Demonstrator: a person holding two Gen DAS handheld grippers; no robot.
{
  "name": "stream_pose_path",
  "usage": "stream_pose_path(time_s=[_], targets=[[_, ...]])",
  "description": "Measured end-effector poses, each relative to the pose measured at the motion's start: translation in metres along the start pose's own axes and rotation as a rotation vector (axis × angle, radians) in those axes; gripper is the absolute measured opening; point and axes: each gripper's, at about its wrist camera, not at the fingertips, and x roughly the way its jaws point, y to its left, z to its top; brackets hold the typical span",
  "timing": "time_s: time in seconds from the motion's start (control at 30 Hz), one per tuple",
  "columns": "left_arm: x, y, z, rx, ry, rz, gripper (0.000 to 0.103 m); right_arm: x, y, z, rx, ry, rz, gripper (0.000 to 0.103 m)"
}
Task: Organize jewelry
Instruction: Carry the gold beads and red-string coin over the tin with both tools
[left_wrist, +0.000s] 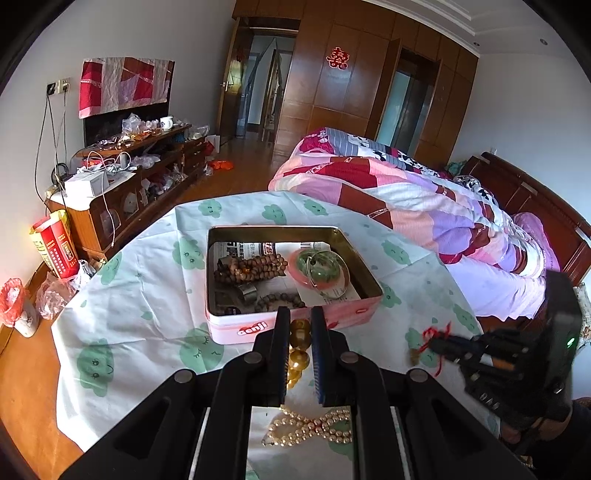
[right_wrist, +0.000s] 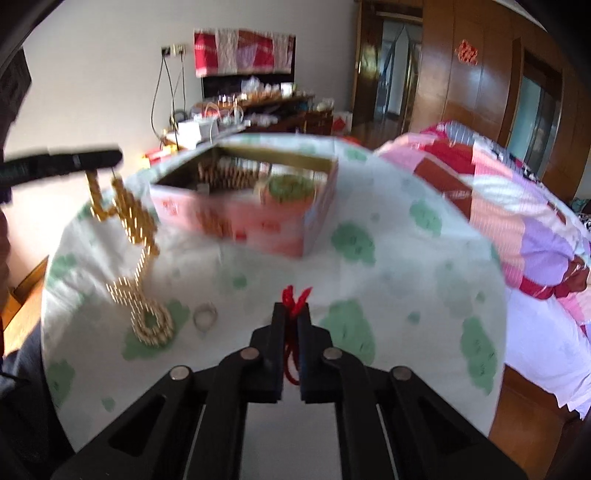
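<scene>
An open pink tin (left_wrist: 236, 326) on the table holds brown bead bracelets (left_wrist: 255, 267), a green jade bangle (left_wrist: 316, 267) and a thin metal bangle. My left gripper (left_wrist: 299, 317) is shut on an amber bead string (left_wrist: 298, 360), held just before the tin's near wall. A pearl necklace (left_wrist: 314, 428) lies on the cloth below it. In the right wrist view the left gripper (right_wrist: 110, 157) hangs the golden beads (right_wrist: 138, 229) above the cloth. My right gripper (right_wrist: 291, 314) is shut on a red cord (right_wrist: 293, 299); its pendant (left_wrist: 413, 357) dangles in the left wrist view.
A round table with a white cloth with green prints (left_wrist: 147, 295) carries everything. A silver ring (right_wrist: 205, 315) lies on the cloth. A bed with a pink quilt (left_wrist: 406, 192) stands right. A cluttered wooden cabinet (left_wrist: 140, 173) stands left.
</scene>
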Motion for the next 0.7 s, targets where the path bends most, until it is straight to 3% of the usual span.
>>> stream_pose_path(time_s=[0.2, 0.7], targets=[[-0.002, 0.001, 0.007, 0.008, -0.015, 0.003, 0.01, -0.013, 0.002, 0.027, -0.011, -0.069, 0.001, 0.006], [0.009, 0.002, 0.03, 0.033, -0.03, 0.032, 0.01, -0.012, 0.003, 0.065, -0.025, -0.146, 0.02, 0.007]])
